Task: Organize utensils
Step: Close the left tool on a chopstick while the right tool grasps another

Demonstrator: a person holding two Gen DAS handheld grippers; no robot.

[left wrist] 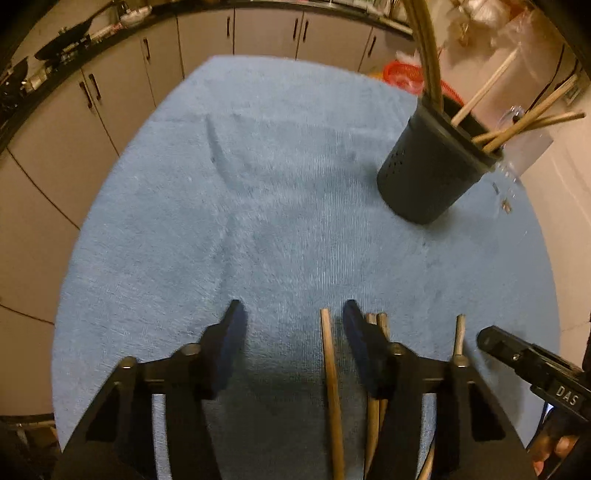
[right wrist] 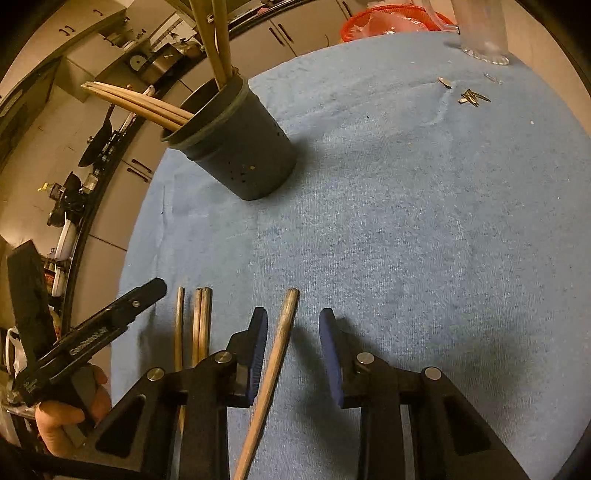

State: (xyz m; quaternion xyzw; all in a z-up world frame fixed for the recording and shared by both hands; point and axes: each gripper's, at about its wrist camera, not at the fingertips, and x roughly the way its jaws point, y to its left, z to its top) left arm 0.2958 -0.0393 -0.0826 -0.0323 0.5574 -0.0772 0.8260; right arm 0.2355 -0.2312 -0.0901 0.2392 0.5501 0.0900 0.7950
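Note:
A black perforated utensil holder (left wrist: pixel 428 166) (right wrist: pixel 240 147) stands on the blue towel (left wrist: pixel 258 203) (right wrist: pixel 406 221) with several wooden chopsticks (left wrist: pixel 524 125) (right wrist: pixel 147 105) leaning in it. More chopsticks lie flat on the towel at the near edge. My left gripper (left wrist: pixel 291 306) is open, and one chopstick (left wrist: pixel 328 362) lies between its fingers, close to the right finger without being pinched. A pair of chopsticks (left wrist: pixel 380 321) (right wrist: pixel 201 321) lies just outside that finger. My right gripper (right wrist: pixel 292 312) is open around another chopstick (right wrist: pixel 280 347), which lies beside its left finger.
Each gripper shows in the other's view (left wrist: pixel 524 358) (right wrist: pixel 110 314), close alongside, with a hand (right wrist: pixel 70 406) on the left one. A clear glass jug (right wrist: pixel 484 33), small metal bits (right wrist: pixel 472 98) and an orange basket (right wrist: pixel 380 18) sit at the far side. Grey cabinets (left wrist: pixel 110 110) lie beyond the table.

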